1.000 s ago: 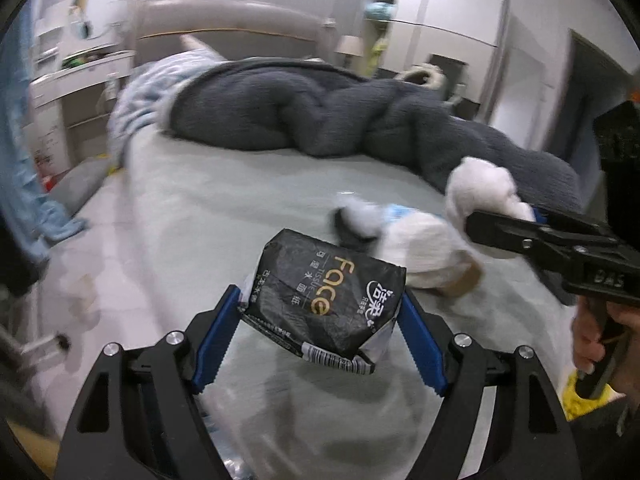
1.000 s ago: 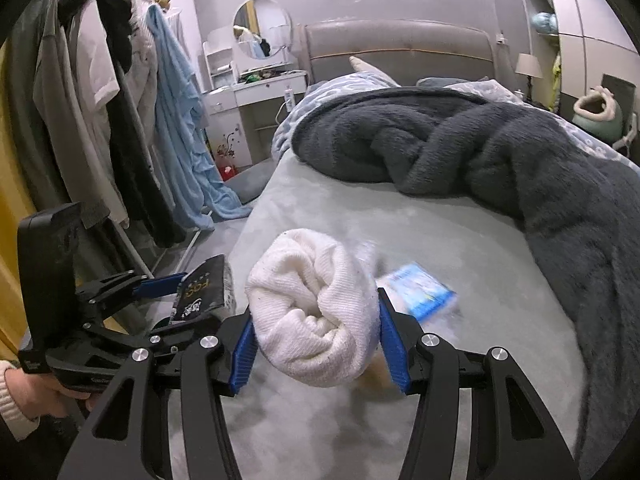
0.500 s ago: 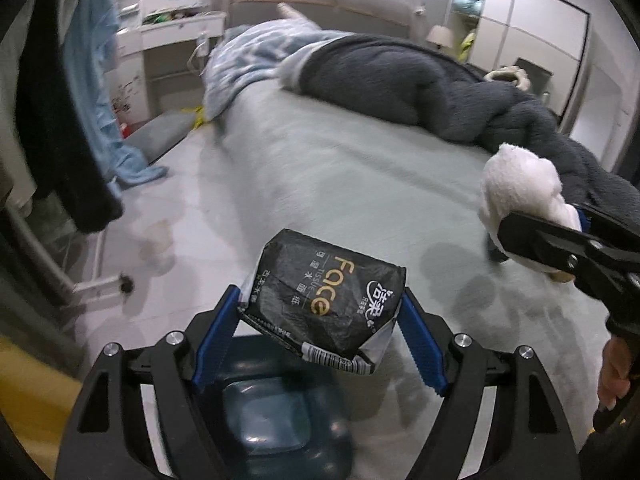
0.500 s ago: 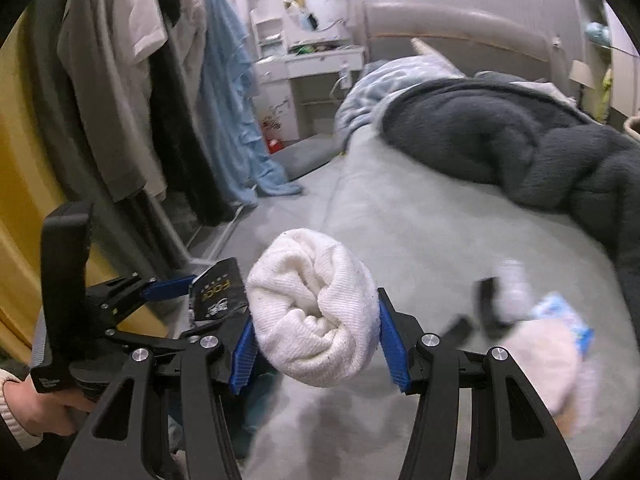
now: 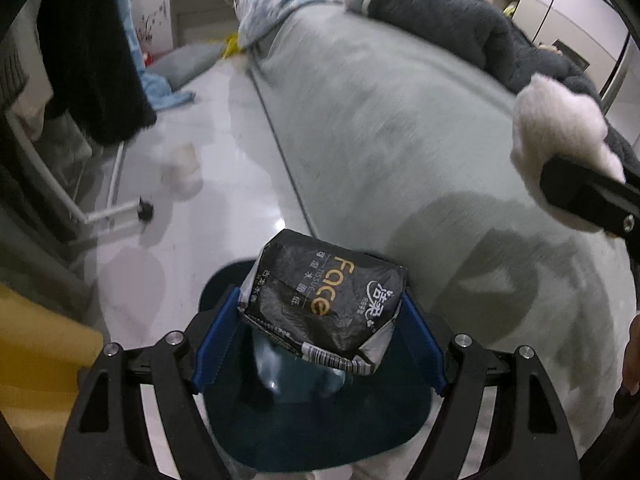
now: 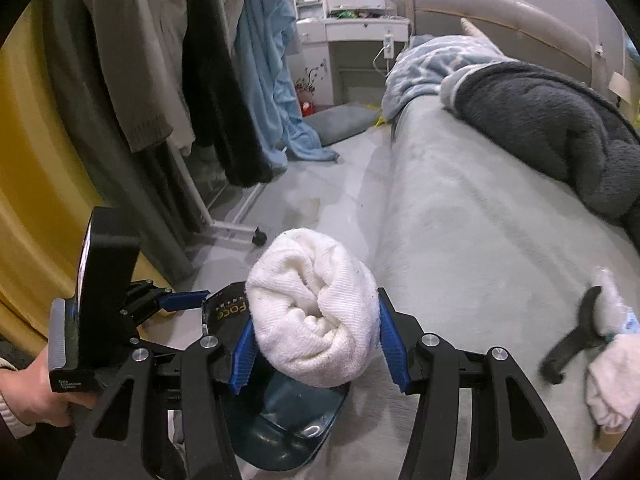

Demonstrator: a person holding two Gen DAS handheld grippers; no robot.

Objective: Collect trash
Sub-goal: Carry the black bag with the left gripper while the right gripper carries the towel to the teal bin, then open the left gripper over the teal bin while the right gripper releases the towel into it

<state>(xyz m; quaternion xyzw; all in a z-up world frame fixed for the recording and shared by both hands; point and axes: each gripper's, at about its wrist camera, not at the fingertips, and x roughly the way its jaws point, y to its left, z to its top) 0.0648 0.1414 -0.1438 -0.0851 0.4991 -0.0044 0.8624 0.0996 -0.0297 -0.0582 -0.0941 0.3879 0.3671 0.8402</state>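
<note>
My left gripper [image 5: 320, 312] is shut on a black tissue pack [image 5: 326, 300] printed "Face", held right above a dark teal bin [image 5: 320, 420] on the floor beside the bed. In the right wrist view my right gripper [image 6: 316, 316] is shut on a rolled white cloth [image 6: 316, 308], also over the teal bin [image 6: 280, 420]. The tissue pack [image 6: 226, 312] and the left gripper [image 6: 184, 300] show at the left of that view. The white cloth [image 5: 560, 140] and a black finger [image 5: 588, 200] of the right gripper appear at the right edge of the left wrist view.
The grey bed [image 6: 480, 220] carries a dark fleece blanket [image 6: 560, 128]; a black-and-white item [image 6: 600, 340] lies near its front right. A clothes rack [image 6: 224, 184] with hanging garments and a yellow curtain [image 6: 32, 200] stand at the left. A white dresser [image 6: 352, 40] is at the back.
Both grippers have swung left off the bed and down towards the floor, each keeping its load. The teal bin has come into view beneath them.
</note>
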